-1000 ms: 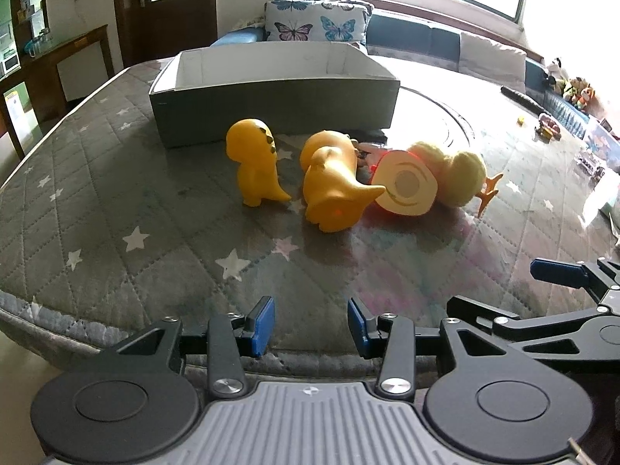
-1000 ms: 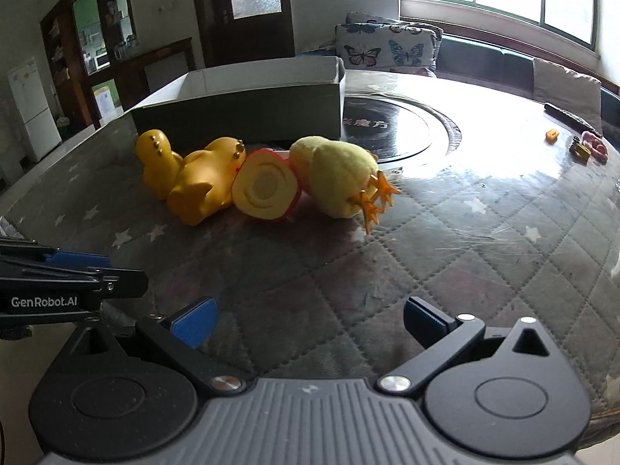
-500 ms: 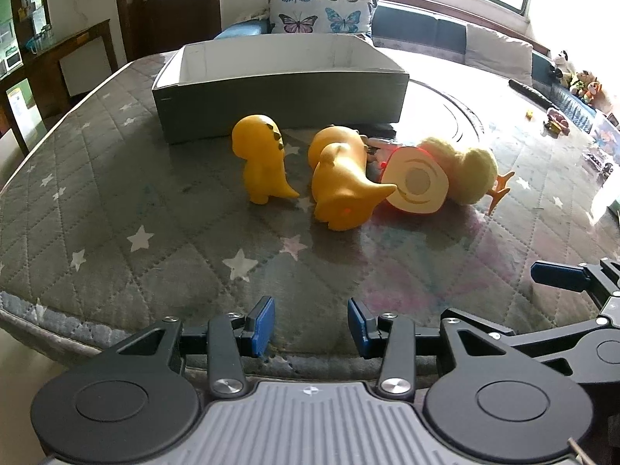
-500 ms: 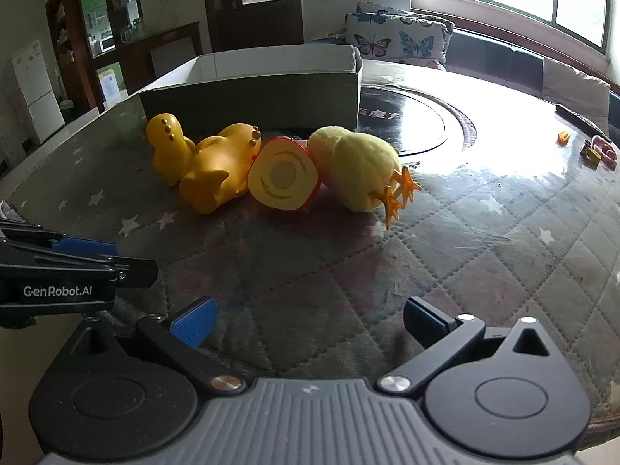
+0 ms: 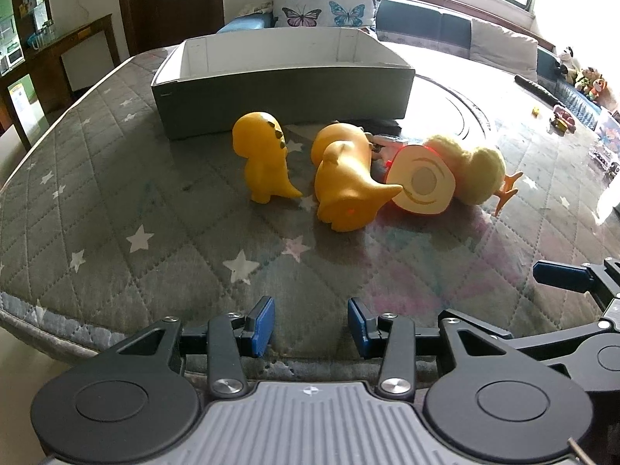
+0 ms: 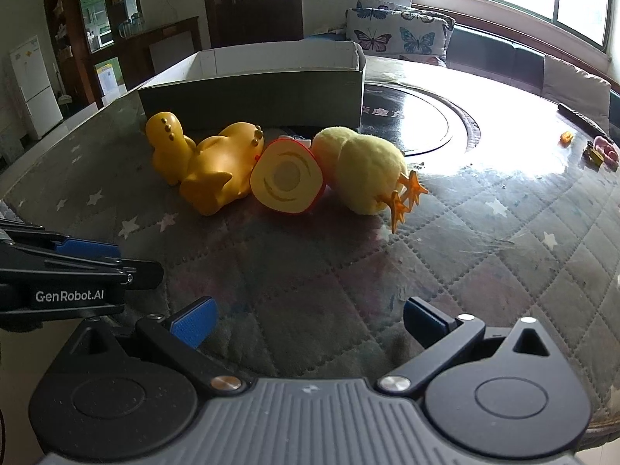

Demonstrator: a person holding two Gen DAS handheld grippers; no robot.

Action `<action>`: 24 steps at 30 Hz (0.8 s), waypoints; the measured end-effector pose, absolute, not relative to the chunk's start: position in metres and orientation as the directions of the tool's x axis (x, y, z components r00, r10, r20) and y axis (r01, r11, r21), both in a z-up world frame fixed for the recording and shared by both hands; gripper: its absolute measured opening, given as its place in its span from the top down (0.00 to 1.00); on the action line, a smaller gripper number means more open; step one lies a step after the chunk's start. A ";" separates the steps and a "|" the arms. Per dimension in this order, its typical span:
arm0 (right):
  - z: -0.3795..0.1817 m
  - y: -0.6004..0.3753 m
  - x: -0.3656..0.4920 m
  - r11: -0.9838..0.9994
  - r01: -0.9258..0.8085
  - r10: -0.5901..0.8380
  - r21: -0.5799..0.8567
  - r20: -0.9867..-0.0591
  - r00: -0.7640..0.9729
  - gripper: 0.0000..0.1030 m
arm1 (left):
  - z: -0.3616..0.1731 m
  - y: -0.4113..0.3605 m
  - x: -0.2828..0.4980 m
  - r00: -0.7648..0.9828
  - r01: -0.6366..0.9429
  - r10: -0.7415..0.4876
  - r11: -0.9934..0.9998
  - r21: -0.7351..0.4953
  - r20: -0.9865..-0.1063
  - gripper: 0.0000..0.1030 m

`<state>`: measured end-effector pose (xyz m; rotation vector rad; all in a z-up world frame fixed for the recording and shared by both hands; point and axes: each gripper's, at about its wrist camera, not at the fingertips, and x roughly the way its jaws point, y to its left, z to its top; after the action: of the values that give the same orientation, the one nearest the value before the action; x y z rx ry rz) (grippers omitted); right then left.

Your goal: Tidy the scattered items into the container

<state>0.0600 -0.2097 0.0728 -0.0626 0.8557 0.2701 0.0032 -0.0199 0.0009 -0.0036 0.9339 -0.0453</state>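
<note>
A grey cardboard box (image 5: 279,89) (image 6: 252,97) with white inner walls stands on the quilted table, open on top. In front of it lie the toys: an upright orange dinosaur (image 5: 263,162) (image 6: 166,147), a second orange dinosaur (image 5: 345,190) (image 6: 221,170) on its side, a red-rimmed toy with a cream face (image 5: 422,182) (image 6: 288,180), and a yellow plush chick (image 5: 476,170) (image 6: 368,170) with orange feet. My left gripper (image 5: 310,325) hovers at the near table edge, partly open and empty. My right gripper (image 6: 306,317) stands wide open and empty, nearer than the chick.
The quilted star-pattern cover (image 5: 116,193) gives way to a glossy round turntable (image 6: 426,124) behind the toys. Small toys (image 5: 562,116) and a dark remote (image 5: 536,87) lie at the far right. A sofa with butterfly cushions (image 5: 321,11) stands beyond the table.
Both views have crept slightly closer to the toys and box. Neither gripper's jaws changed, and no toy moved.
</note>
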 end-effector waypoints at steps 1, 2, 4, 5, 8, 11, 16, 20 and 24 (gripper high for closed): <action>0.073 -0.210 0.060 0.964 -0.261 0.211 0.054 -0.753 0.623 0.00 | 0.001 -0.020 0.003 0.594 0.038 -0.041 0.999 -0.023 -0.804 0.57; 0.073 -0.210 0.060 0.963 -0.263 0.212 0.054 -0.754 0.622 0.00 | 0.001 -0.020 0.003 0.593 0.037 -0.038 0.999 -0.020 -0.805 0.57; 0.073 -0.209 0.060 0.963 -0.265 0.213 0.054 -0.755 0.620 0.00 | 0.001 -0.021 0.004 0.591 0.035 -0.033 0.999 -0.015 -0.806 0.57; 0.073 -0.209 0.060 0.963 -0.265 0.213 0.054 -0.756 0.619 0.00 | 0.001 -0.021 0.004 0.591 0.035 -0.030 0.999 -0.012 -0.806 0.57; 0.073 -0.209 0.060 0.962 -0.268 0.216 0.056 -0.756 0.618 0.00 | 0.002 -0.022 0.003 0.590 0.034 -0.024 0.999 -0.005 -0.807 0.57; 0.073 -0.208 0.060 0.961 -0.270 0.218 0.057 -0.755 0.618 0.00 | 0.003 -0.023 0.002 0.591 0.037 -0.023 0.999 -0.001 -0.806 0.57; 0.074 -0.208 0.059 0.960 -0.274 0.222 0.057 -0.754 0.618 0.00 | 0.005 -0.023 0.001 0.591 0.036 -0.021 0.999 0.000 -0.806 0.57; 0.075 -0.207 0.059 0.960 -0.274 0.223 0.060 -0.754 0.618 0.00 | 0.006 -0.024 0.001 0.592 0.037 -0.019 0.999 0.003 -0.806 0.57; 0.076 -0.207 0.060 0.960 -0.274 0.224 0.061 -0.753 0.619 0.00 | 0.008 -0.024 0.002 0.594 0.038 -0.017 0.999 0.006 -0.804 0.57</action>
<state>0.0596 -0.2069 0.0756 -0.0619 0.8570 0.2866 0.0017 -0.0238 0.0075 0.0235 0.9344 -0.0321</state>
